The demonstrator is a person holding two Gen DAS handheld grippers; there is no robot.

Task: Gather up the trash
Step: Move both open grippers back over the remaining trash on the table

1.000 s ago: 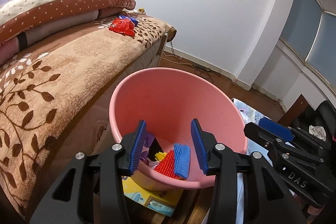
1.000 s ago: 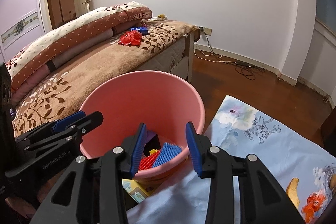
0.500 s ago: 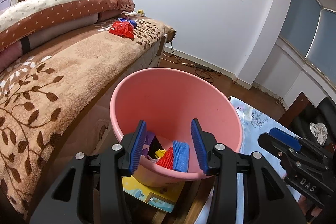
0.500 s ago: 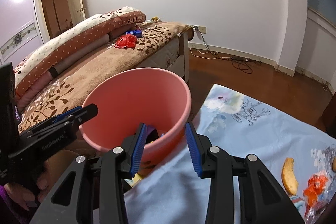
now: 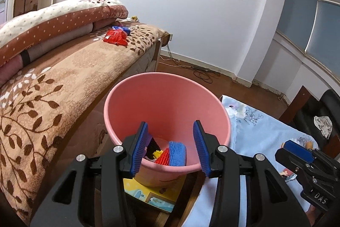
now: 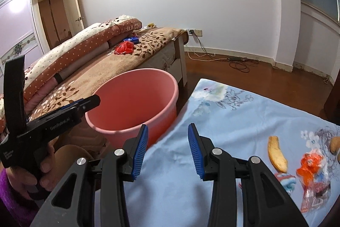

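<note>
- Left claw (image 5: 170, 148) released, poised empty over pink bucket (image 5: 131, 97) beside bed (image 5: 63, 82).
- Right claw (image 6: 167, 150) released, empty above blue sheet (image 6: 233, 120).
- Trash: wrappers (image 6: 312, 171) and peel (image 6: 276, 152) on sheet; red wrapper (image 5: 115, 37) on bed.

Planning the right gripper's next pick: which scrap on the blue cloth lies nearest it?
The yellowish peel, the leftmost scrap; the orange wrapper lies farther right of the right gripper.
</note>
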